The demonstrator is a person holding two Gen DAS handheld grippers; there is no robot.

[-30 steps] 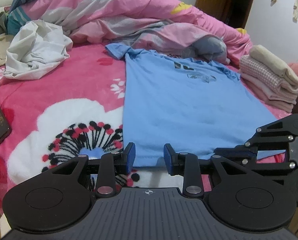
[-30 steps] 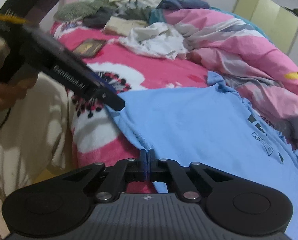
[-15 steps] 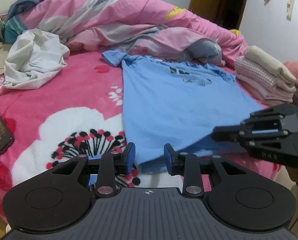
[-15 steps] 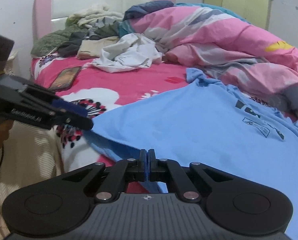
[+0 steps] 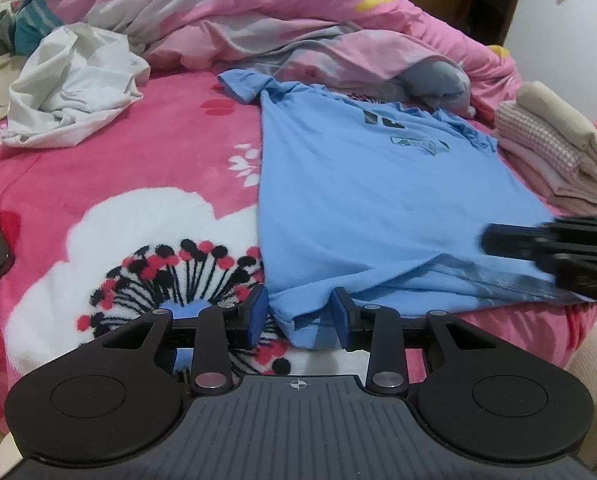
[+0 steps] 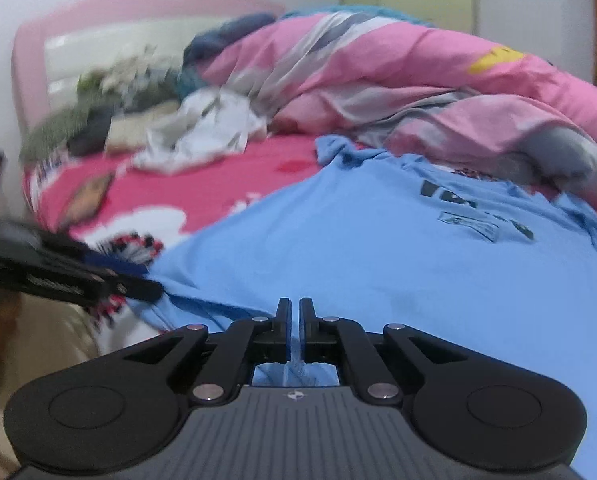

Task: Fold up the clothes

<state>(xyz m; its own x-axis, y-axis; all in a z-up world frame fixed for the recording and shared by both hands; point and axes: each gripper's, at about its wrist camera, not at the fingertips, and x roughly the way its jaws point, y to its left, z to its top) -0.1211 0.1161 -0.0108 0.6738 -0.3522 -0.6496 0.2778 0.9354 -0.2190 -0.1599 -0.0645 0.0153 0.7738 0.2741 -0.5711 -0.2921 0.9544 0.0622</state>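
Blue T-shirt (image 5: 378, 200) spread flat on pink flowered bed (image 5: 138, 168), hem bunched between blue pads of left hand-held gripper (image 5: 294, 316), jaws narrowly apart, not pressing. Folded stack (image 5: 554, 160) beside shirt.

Seen from right wrist: right hand-held gripper (image 6: 294, 328) nearly closed, thin slit, shirt hem below; grip unclear.

Your light is soft, even indoor light with faint shadows and no glare. The left view is sharp; the right view is motion-blurred, worst at the headboard (image 6: 110, 36). Fisheye bends the edges.
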